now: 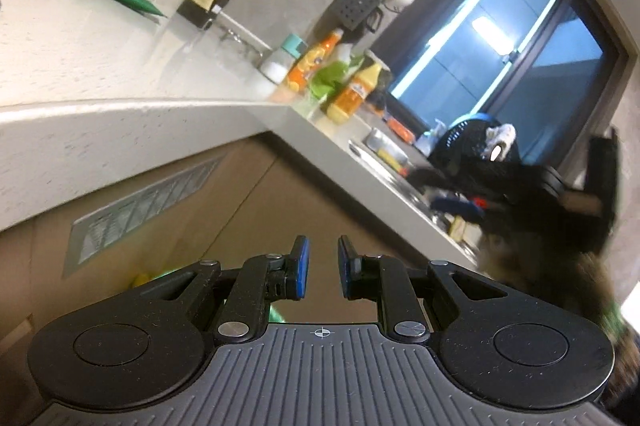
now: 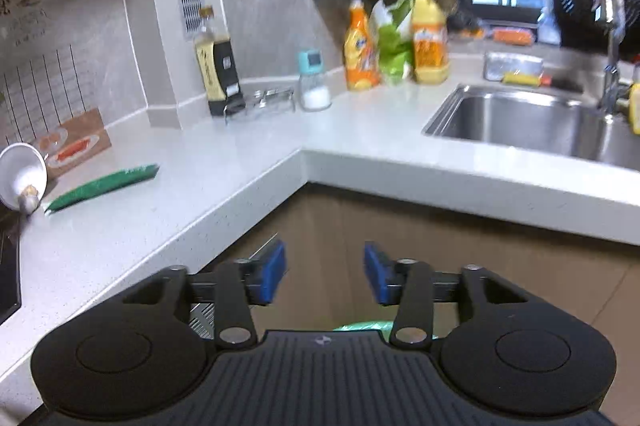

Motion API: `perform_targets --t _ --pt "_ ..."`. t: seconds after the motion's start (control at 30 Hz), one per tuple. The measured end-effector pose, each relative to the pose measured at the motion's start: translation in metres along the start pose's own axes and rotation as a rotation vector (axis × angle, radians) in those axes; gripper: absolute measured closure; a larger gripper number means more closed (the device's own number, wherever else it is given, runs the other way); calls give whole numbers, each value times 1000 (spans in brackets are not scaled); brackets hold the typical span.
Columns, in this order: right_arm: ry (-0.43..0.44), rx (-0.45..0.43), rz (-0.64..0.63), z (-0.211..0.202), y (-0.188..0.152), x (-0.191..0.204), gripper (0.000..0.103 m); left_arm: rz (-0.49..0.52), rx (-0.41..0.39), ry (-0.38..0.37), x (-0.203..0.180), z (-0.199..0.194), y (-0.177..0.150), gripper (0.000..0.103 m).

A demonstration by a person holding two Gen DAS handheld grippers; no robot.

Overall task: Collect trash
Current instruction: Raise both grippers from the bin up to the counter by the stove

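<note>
On the far left of the white worktop (image 2: 248, 161), a white bowl (image 2: 22, 171) is seen tipped on its side, and just beside it a long green wrapper (image 2: 102, 185) is laid flat, well apart from both tools. Further right, a dark sauce bottle (image 2: 218, 65) is stood against the wall, followed by a small jar with a teal lid (image 2: 314, 81), two orange detergent bottles (image 2: 360, 45) and a crumpled green packet (image 2: 394, 45) wedged between them. A steel sink (image 2: 532, 121) is set at the right. The left hand-held gripper (image 1: 323, 268) is held in front of the cabinet with a narrow gap and nothing between its blue pads; the right hand-held gripper (image 2: 325, 272) is spread wider, also empty.
</note>
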State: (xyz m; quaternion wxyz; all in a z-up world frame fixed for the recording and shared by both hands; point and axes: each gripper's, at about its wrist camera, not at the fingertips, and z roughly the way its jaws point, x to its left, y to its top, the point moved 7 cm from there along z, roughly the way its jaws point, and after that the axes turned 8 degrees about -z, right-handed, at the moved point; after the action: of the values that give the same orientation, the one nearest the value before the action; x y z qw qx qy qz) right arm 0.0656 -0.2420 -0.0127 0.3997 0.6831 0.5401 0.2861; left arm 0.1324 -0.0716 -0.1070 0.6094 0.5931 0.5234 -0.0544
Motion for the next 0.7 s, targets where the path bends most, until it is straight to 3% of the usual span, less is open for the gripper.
perform_targets --t 0.17,0.27,0.43,0.57,0.63,0.7 --pt "-22 15 -85 18 -24 -18 54 38 -58 22 6 35 17 85" --pt "-5 38 -180 56 -43 -25 54 54 -55 35 8 65 21 85" --pt "96 83 -354 125 -63 -27 54 168 43 149 -2 122 26 85" --pt "273 85 -445 156 -71 -33 54 214 156 273 -14 167 40 84" --pt "352 86 -461 162 -69 -39 54 212 173 355 -19 182 57 85" --pt "392 69 -462 164 -61 -48 54 118 148 372 -20 190 79 84"
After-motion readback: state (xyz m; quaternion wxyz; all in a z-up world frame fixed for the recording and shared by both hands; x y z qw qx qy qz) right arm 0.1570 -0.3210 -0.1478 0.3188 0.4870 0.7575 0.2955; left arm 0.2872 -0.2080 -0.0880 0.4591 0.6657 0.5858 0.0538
